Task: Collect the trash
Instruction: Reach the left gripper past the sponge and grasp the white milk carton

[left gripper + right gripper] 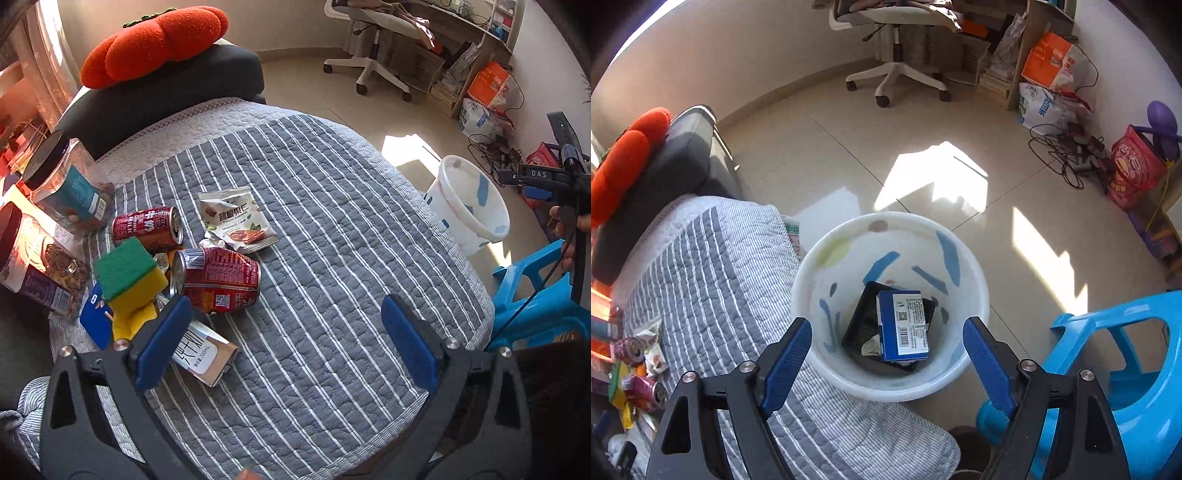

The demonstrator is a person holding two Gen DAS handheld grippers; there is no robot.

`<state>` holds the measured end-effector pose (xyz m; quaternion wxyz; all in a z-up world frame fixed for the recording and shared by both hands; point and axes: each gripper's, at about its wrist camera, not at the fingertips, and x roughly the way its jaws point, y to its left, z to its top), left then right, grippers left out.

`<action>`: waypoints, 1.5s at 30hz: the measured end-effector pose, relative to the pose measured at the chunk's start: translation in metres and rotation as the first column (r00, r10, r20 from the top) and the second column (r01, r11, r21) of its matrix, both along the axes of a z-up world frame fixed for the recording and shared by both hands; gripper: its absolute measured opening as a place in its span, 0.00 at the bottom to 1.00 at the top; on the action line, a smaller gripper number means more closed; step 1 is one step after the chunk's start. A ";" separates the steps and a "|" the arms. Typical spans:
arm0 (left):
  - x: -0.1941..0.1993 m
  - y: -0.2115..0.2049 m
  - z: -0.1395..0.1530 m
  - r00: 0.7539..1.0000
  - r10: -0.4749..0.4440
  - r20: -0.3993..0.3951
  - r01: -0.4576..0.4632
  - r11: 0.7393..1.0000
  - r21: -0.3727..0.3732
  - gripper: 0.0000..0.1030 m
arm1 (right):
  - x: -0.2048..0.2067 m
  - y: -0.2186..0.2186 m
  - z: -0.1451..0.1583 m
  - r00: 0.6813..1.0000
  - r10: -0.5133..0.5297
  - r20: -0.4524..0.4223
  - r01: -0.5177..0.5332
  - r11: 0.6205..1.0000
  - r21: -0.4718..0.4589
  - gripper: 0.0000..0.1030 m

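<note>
Trash lies on the striped quilt (332,221): two red cans (218,278) (147,229), a white snack packet (236,218), a milk carton (205,354) and crumpled wrappers. My left gripper (288,339) is open and empty above the quilt, its left finger over the carton. My right gripper (886,362) is open and empty, held over the white trash bin (820,295). A blue box (903,325) and a black tray (860,321) lie in the bin. The bin also shows in the left wrist view (469,203), with the right gripper's body beside it.
Two snack jars (70,184) (33,266), a green-yellow sponge (129,277) and a blue card (96,321) sit at the quilt's left. A blue plastic stool (1108,369) stands right of the bin. An orange pumpkin cushion (155,40) rests on a dark cushion. An office chair (897,44) stands far off.
</note>
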<state>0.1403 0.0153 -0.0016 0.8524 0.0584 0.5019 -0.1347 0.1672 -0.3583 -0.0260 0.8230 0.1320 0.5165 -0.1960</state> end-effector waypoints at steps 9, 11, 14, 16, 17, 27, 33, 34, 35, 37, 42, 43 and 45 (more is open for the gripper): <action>-0.005 0.077 0.002 0.987 0.160 -0.029 -0.161 0.987 -0.032 0.99 | -0.008 0.053 0.008 0.991 0.127 -0.039 -0.128 0.991 -0.032 0.84; -0.004 0.091 0.000 0.980 0.196 -0.043 -0.198 0.979 -0.041 0.99 | -0.010 0.063 0.009 0.988 0.149 -0.035 -0.149 0.989 -0.018 0.84; -0.002 0.110 -0.007 0.966 0.248 -0.071 -0.251 0.967 -0.036 0.99 | -0.012 0.077 0.010 0.984 0.174 -0.032 -0.174 0.985 -0.002 0.84; 0.001 0.120 -0.014 0.956 0.278 -0.097 -0.282 0.959 -0.029 0.99 | -0.013 0.086 0.010 0.981 0.190 -0.033 -0.190 0.982 0.008 0.84; 0.002 0.124 -0.018 0.951 0.290 -0.110 -0.295 0.955 -0.024 0.99 | -0.012 0.091 0.009 0.980 0.197 -0.034 -0.197 0.980 0.013 0.84; 0.000 0.131 -0.056 0.873 0.419 -0.251 -0.457 0.882 -0.117 0.99 | -0.006 0.126 0.000 0.965 0.258 -0.047 -0.255 0.966 0.049 0.84; 0.007 0.087 -0.084 0.877 0.416 -0.242 -0.447 0.891 -0.087 0.94 | 0.000 0.134 -0.006 0.962 0.267 -0.063 -0.264 0.963 0.058 0.84; 0.009 0.084 -0.086 0.876 0.422 -0.232 -0.450 0.889 -0.084 0.94 | 0.000 0.135 -0.007 0.961 0.268 -0.064 -0.264 0.962 0.063 0.84; 0.013 0.082 -0.088 0.877 0.426 -0.221 -0.451 0.889 -0.076 0.93 | 0.000 0.136 -0.008 0.961 0.269 -0.064 -0.265 0.962 0.067 0.84; 0.020 0.080 -0.093 0.880 0.429 -0.204 -0.447 0.893 -0.049 0.84 | 0.001 0.140 -0.009 0.959 0.275 -0.068 -0.271 0.960 0.073 0.84; 0.029 0.092 -0.103 0.874 0.430 -0.227 -0.453 0.889 -0.060 0.69 | 0.000 0.150 -0.012 0.948 0.309 -0.077 -0.304 0.950 0.070 0.84; 0.029 0.093 -0.102 0.878 0.420 -0.228 -0.444 0.894 -0.065 0.66 | -0.001 0.151 -0.012 0.946 0.314 -0.078 -0.309 0.949 0.067 0.84; 0.026 0.092 -0.099 0.891 0.382 -0.245 -0.413 0.906 -0.089 0.60 | -0.001 0.153 -0.012 0.944 0.321 -0.081 -0.317 0.946 0.063 0.85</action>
